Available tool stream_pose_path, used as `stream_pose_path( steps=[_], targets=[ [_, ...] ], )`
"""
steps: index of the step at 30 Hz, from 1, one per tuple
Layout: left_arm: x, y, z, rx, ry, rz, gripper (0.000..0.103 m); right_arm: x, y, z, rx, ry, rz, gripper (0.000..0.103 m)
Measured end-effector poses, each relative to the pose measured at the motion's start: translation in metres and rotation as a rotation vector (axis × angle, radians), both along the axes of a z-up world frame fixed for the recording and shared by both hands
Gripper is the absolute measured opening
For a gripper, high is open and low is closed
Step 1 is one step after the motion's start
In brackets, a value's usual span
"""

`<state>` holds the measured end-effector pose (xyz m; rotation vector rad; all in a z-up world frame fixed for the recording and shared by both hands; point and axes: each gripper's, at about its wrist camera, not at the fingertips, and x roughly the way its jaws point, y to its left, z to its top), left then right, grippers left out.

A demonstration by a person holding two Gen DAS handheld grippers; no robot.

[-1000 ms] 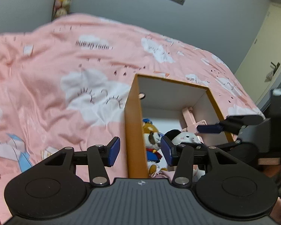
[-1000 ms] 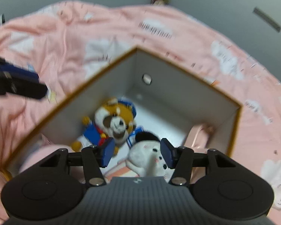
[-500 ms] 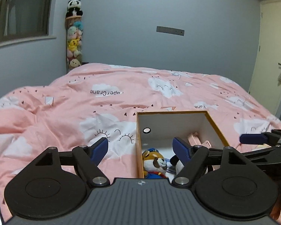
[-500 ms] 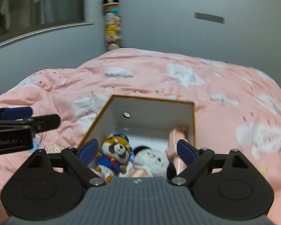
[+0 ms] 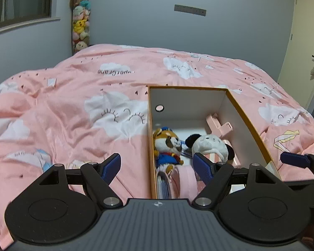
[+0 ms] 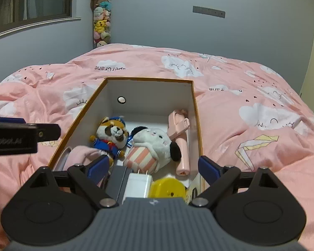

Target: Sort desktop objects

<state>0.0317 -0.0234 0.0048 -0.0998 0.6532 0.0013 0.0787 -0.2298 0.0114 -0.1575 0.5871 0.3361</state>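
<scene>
matt cardboard box [image 6: 195, 104], plush toys [image 6: 113, 133], cloth duvet [image 6: 251, 96].

We see a bed [image 5: 94, 96] under a pink cloud-print duvet [image 6: 251, 108], grey-blue walls [image 5: 136, 21] behind, a dark window [image 6: 31, 2] at left, a tall tube of plush toys [image 6: 101, 21] in the corner, and a door [image 5: 307, 41] at right.

The near end of the box [image 6: 195, 113] was hidden behind the right tool [image 6: 152, 165], whose body also cut off the white charger [image 6: 138, 185] and the yellow object [image 6: 167, 189] below its jaws. In the left wrist view, the box floor nearest the left tool [image 5: 157, 165] was covered by its right finger. Only the tip of the right tool was seen at that picture's right edge. The jar of small plush toys [image 5: 81, 18] beyond the bed was too small to be made out singly.
</scene>
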Motion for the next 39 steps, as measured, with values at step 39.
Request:
stream_pose_path(
  steps=[39],
  targets=[
    [0.009, 0.001, -0.046, -0.074, 0.295, 0.016, 0.092, -0.005, 0.004, -0.034, -0.089, 0.038, -0.088, 0.102]
  ],
)
